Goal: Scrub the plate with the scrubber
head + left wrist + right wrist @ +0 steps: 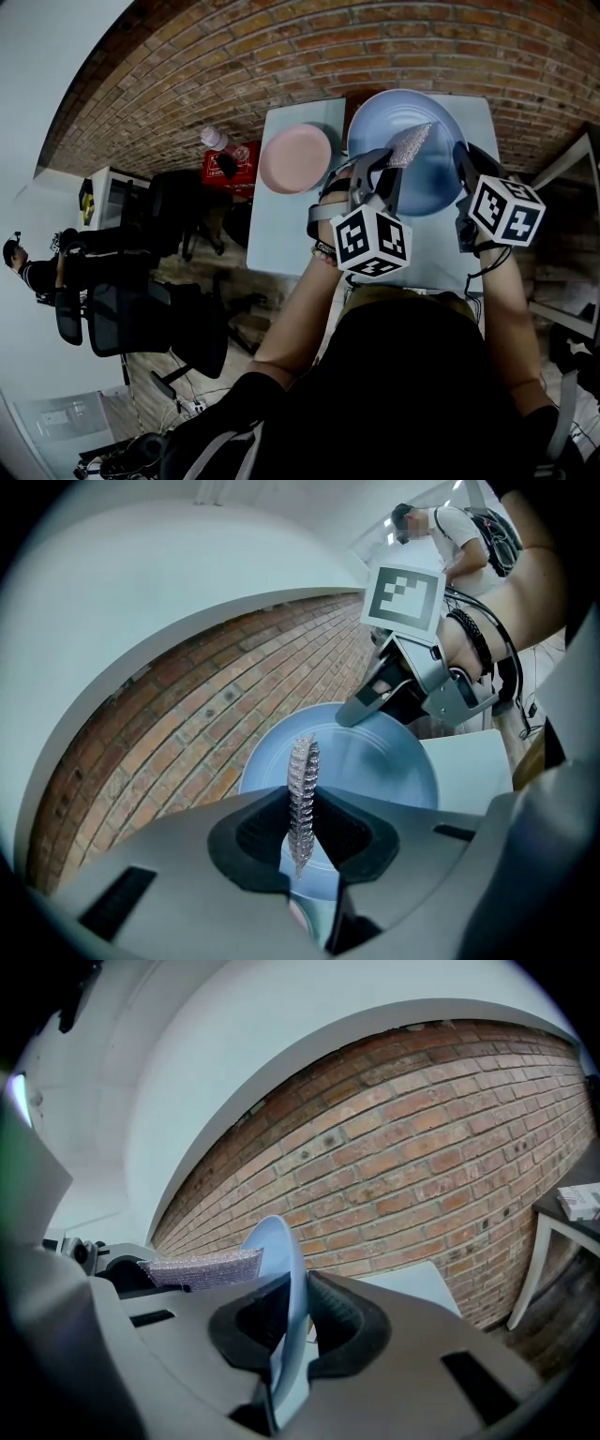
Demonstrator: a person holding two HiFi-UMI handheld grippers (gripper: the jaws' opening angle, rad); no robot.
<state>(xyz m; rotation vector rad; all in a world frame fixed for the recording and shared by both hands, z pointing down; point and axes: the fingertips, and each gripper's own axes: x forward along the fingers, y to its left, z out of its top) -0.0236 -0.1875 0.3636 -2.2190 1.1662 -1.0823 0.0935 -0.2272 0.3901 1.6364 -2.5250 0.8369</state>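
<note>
A pale blue plate (427,155) is held tilted up over the light table (281,225). My right gripper (466,161) is shut on its right rim; in the right gripper view the plate's edge (286,1288) runs between the pads. My left gripper (392,167) is shut on a silvery mesh scrubber (410,142), whose tip lies against the plate's face. In the left gripper view the scrubber (302,799) stands edge-on between the jaws, with the blue plate (375,771) behind it and the right gripper (352,712) on the plate's far rim.
A pink plate (295,157) lies on the table left of the blue one. A red box (230,164) and a bottle (215,139) sit beyond the table's left edge. Black chairs (141,319) and a person (37,267) are at the left; a brick wall (281,56) lies beyond.
</note>
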